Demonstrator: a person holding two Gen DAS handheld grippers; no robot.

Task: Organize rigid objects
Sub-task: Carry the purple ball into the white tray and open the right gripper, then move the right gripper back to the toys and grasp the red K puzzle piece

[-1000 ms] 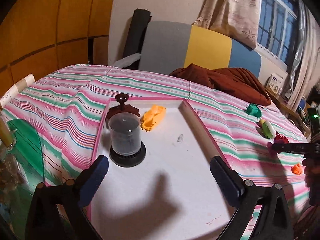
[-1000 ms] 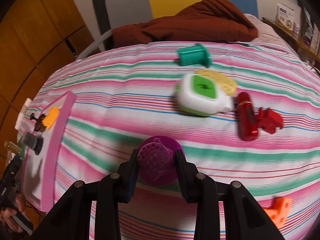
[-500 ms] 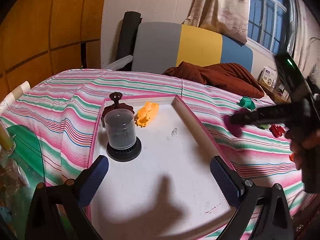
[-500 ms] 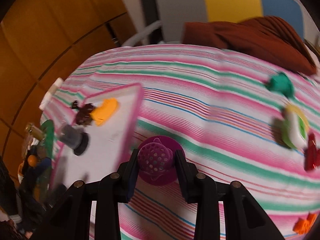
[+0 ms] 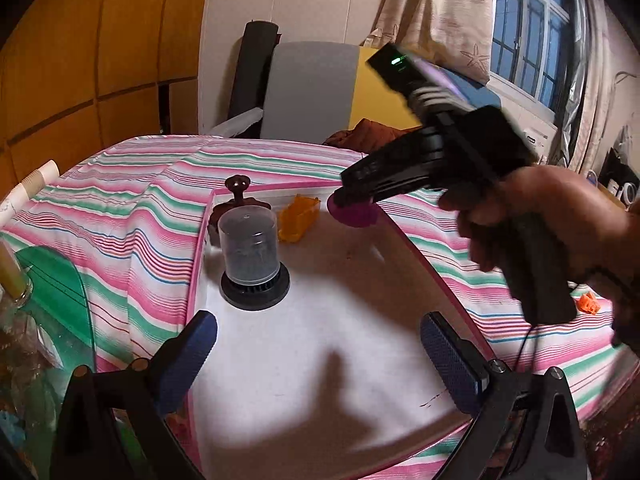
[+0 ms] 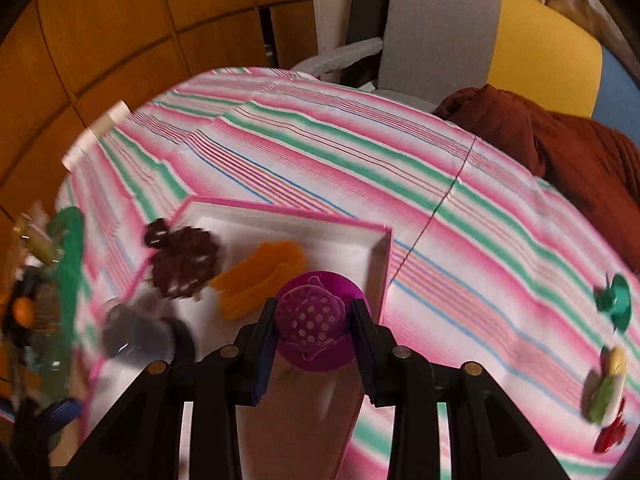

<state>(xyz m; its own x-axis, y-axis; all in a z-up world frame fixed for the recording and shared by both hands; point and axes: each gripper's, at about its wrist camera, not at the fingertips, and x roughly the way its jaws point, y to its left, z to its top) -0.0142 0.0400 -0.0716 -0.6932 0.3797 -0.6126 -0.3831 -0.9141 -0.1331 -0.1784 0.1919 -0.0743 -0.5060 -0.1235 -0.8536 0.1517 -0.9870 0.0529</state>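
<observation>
Step in hand: carrying one piece to the tray. My right gripper (image 6: 314,322) is clamped on the purple perforated piece (image 6: 311,312), one pad on each side of its domed part, flange facing out. It hangs over the far right corner of the pink-rimmed tray (image 6: 384,264), which lies on the striped bed (image 6: 320,140). Not yet set down.

My left gripper (image 5: 318,354) stands wide open with nothing between its blue pads, low over the tray's near end.

Already in the tray: a clear-domed canister on a black base (image 5: 250,256), a brown knobbed piece (image 5: 236,196) behind it, an orange piece (image 5: 298,218) at about 1 o'clock from the canister.

Next move, as I judge it: lower the purple piece onto bare white floor right of the orange piece, inside the rim, then release. Risk: the flange catching the rim, or bumping the orange piece.

View differences:
- Left wrist view shows the right gripper from outside, with the hand (image 5: 552,216) on its handle, and the purple piece at the tray's far corner at 12 o'clock. It also shows most of the open tray floor near me.
- Right wrist view shows the grip itself, pads against the piece, and the things left out on the bed at 3 to 4 o'clock: a teal piece (image 6: 616,300), a green-and-white piece (image 6: 606,392), a red one (image 6: 610,438). All blurred.
- A small orange piece (image 5: 588,304) on the bed shows only in the left view.
</observation>
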